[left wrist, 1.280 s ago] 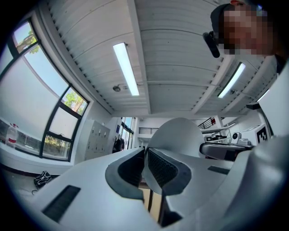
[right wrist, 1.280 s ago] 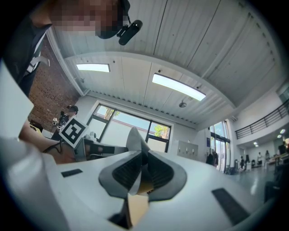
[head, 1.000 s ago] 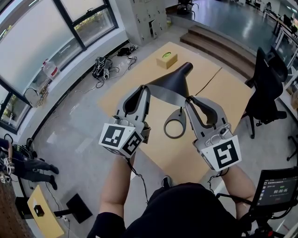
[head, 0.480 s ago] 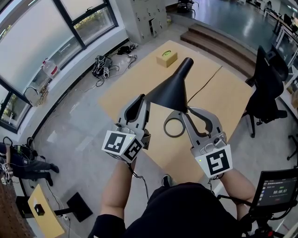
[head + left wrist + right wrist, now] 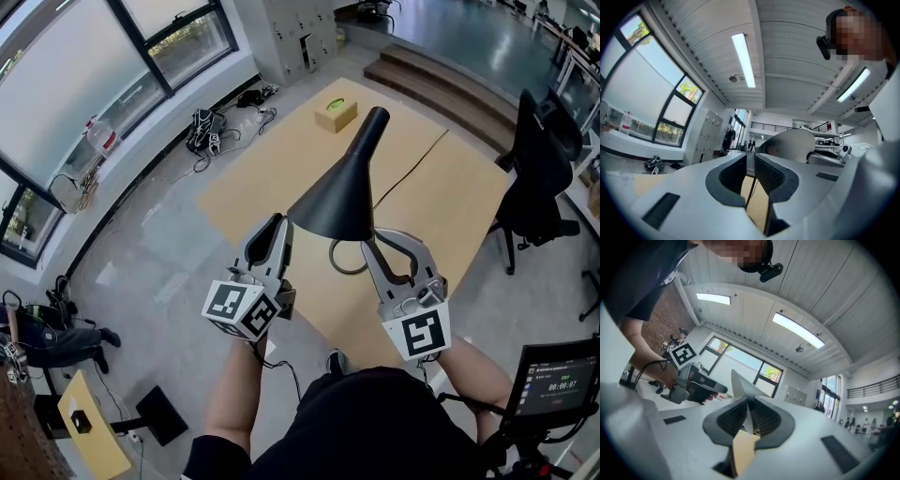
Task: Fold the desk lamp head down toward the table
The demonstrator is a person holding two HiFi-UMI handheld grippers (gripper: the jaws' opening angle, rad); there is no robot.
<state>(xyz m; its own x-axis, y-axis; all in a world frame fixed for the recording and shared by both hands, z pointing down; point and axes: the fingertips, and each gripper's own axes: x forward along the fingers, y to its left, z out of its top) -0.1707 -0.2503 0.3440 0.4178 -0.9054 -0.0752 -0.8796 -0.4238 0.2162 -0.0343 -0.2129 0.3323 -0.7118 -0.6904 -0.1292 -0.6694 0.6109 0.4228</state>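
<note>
Above the wooden worktop, the black lamp head is hanging tilted between both tongs. The right tongs are clenching its thin rim, and the left tongs are clenched too, seemingly pinching the opposite edge. That cone is looking light, stiff and slick, so I'm judging a deep rim pinch safest, with the neck joint probably resisting.

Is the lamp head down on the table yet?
No. The shade is above the table, its rim pinched by the left gripper and right gripper.
</note>
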